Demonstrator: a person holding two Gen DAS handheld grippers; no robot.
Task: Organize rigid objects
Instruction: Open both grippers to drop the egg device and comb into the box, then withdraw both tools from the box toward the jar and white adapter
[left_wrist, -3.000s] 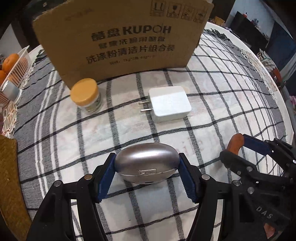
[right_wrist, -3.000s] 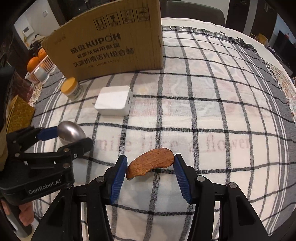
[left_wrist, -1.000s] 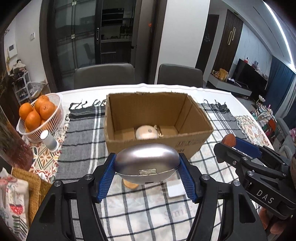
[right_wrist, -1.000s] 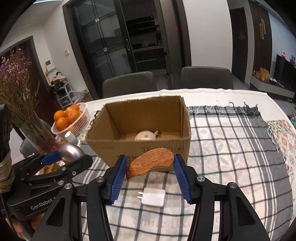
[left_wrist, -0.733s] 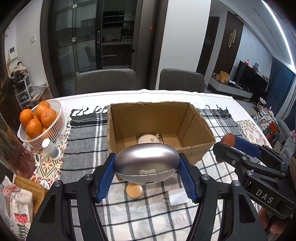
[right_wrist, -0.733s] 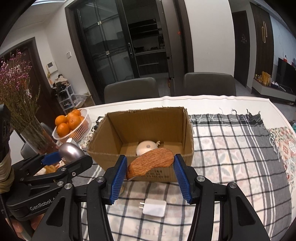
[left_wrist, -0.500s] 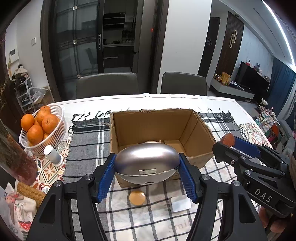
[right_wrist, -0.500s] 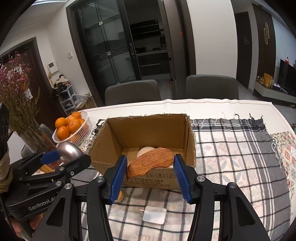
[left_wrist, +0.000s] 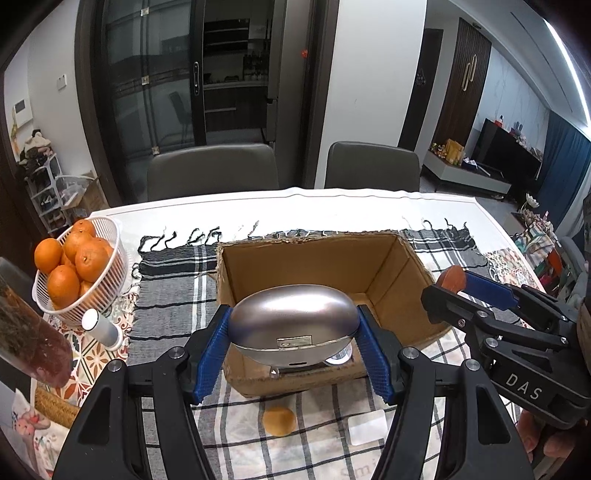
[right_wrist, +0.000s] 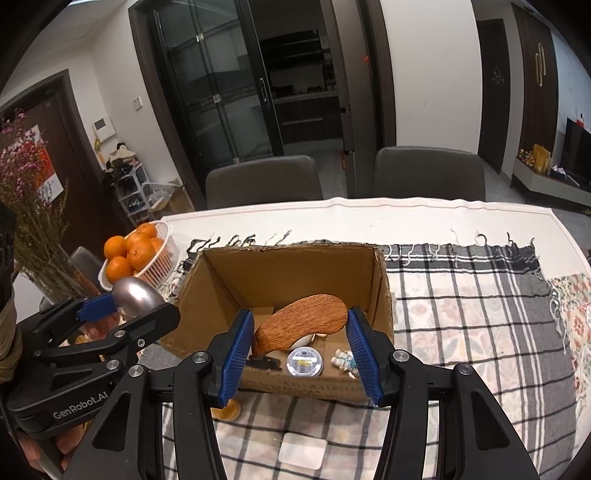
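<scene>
My left gripper (left_wrist: 293, 345) is shut on a silver egg-shaped case (left_wrist: 293, 321), held in the air over the near wall of an open cardboard box (left_wrist: 314, 258). My right gripper (right_wrist: 301, 345) is shut on a curved wooden piece (right_wrist: 301, 325), also above the cardboard box (right_wrist: 291, 277). Inside the box lie a round white-lidded item (right_wrist: 304, 362), a small white figure (right_wrist: 343, 360) and a dark object (right_wrist: 264, 363). On the checked cloth in front of the box stand an orange-lidded jar (left_wrist: 279, 421) and a white charger (left_wrist: 368, 427). Each gripper shows at the edge of the other's view.
A white basket of oranges (left_wrist: 74, 269) and a small white cylinder (left_wrist: 101, 328) stand left of the box. A vase with dried flowers (right_wrist: 29, 206) rises at the far left. Two grey chairs (left_wrist: 212, 175) stand behind the table. A woven mat (left_wrist: 51, 406) lies at the near left.
Both grippers have moved forward toward the box with their objects still held. The box has come closer and lower in both views, and its contents now show in the right wrist view.
</scene>
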